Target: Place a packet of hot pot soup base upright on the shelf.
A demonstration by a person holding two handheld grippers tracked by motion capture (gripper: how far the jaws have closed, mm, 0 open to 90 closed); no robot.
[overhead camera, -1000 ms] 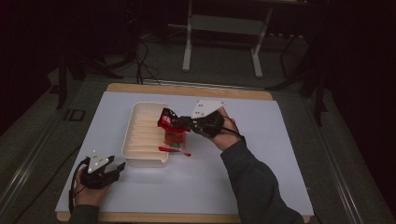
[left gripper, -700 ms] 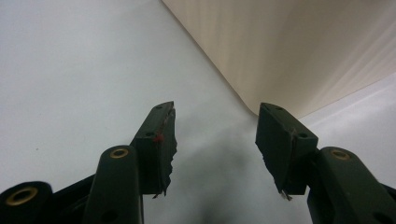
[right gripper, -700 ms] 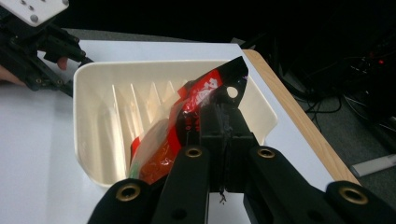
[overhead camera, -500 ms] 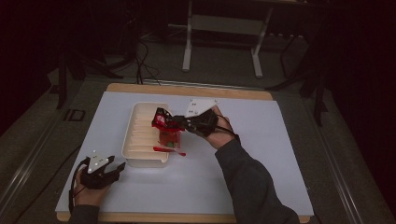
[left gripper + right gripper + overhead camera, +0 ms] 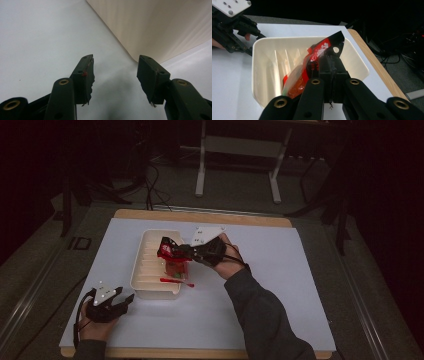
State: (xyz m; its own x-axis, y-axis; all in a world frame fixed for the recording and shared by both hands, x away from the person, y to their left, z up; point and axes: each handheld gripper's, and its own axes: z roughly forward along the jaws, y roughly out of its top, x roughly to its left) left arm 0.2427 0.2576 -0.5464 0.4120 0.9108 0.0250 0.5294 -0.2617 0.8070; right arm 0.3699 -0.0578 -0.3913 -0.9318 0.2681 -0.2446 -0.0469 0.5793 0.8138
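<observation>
Red-and-clear snack packet [image 5: 172, 260] pinched by its top edge in my right hand-held gripper [image 5: 170, 251], hanging over the cream bin [image 5: 145, 285] | left hand-held gripper [image 5: 122, 301] spread, empty, near-left on desk [image 5: 280, 285] | risk: thin film slips; packet catches the bin's right rim.

Both grippers are black, angular tools — the left gripper [image 5: 127, 298] and the right gripper [image 5: 169, 249] each carry a pale grey three-cornered plate dotted with small screw holes. Brass-coloured rivets sit at the jaw pivots, and the jaw pads are dark with ragged, worn edges. A black cable trails from each. The right arm wears a dark grey long sleeve [image 5: 260, 312].
</observation>
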